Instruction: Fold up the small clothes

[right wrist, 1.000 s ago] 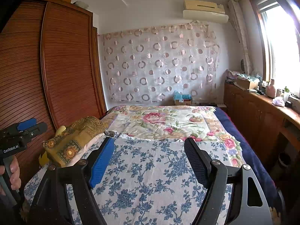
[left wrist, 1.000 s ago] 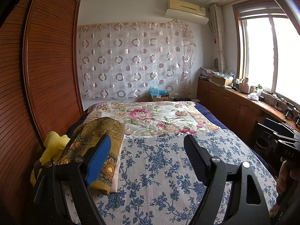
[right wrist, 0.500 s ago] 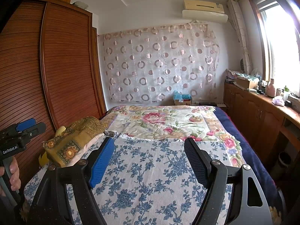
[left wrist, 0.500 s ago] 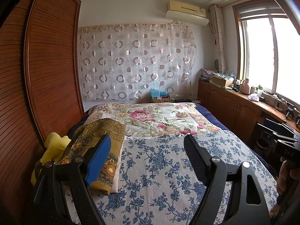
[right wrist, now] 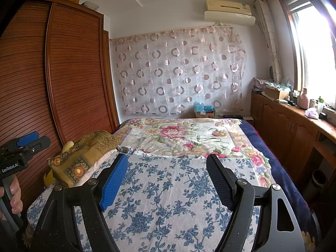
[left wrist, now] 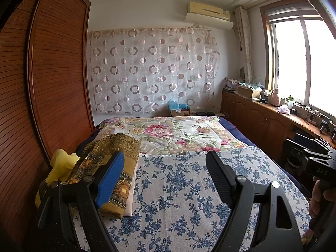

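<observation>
A folded gold-brown patterned cloth (left wrist: 126, 168) lies on a pale pink cloth at the bed's left side, with a yellow garment (left wrist: 61, 166) beside it near the wardrobe. The pile also shows in the right wrist view (right wrist: 84, 157). My left gripper (left wrist: 164, 161) is open and empty, held above the blue-flowered sheet (left wrist: 178, 189), just right of the pile. My right gripper (right wrist: 167, 163) is open and empty above the same sheet (right wrist: 168, 199), farther right of the pile. Each gripper's body shows at the edge of the other's view.
A rose-patterned quilt (left wrist: 174, 130) covers the far half of the bed. A slatted wooden wardrobe (left wrist: 52, 84) runs along the left. A wooden cabinet counter (left wrist: 262, 113) with clutter stands at the right under the window. A box (left wrist: 178, 110) sits behind the bed.
Both views have shifted very slightly; the grippers stay open and empty and the clothes have not moved.
</observation>
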Motion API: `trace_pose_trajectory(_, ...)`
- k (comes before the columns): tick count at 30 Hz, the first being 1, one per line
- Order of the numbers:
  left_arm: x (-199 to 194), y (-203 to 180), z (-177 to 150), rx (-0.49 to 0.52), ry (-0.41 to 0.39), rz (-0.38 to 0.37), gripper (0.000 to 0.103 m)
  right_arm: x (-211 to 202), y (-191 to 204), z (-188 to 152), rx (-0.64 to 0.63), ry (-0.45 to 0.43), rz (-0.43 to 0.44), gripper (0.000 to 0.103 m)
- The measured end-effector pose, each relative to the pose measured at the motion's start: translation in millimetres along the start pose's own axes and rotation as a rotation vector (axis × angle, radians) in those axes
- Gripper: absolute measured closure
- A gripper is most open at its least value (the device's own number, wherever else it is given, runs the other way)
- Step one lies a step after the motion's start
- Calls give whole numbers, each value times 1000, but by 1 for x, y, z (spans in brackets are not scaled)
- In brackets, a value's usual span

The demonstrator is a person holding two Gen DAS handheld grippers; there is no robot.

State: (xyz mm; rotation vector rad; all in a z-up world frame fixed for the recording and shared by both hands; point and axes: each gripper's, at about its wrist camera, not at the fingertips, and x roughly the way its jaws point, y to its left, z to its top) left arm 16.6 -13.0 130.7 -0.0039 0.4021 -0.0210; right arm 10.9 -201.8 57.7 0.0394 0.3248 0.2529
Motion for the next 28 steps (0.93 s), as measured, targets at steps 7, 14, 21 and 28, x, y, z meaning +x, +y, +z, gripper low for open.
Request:
trace_pose_trajectory(7,0,1,-1,0,-1,0,22,0,-1,1,0,0,0,24)
trace_pose_trajectory(14,0,1,-2,0,-2,0,22,0,-2,1,0,1,0,24)
trace_pose_trajectory(21,1,1,-3,1,-3,0,22,-1,-4,3,0,-3,0,24)
trace_pose_trajectory(28,1,1,-4,1,-3,0,22,-2,-7,3,-1,-4,2,24)
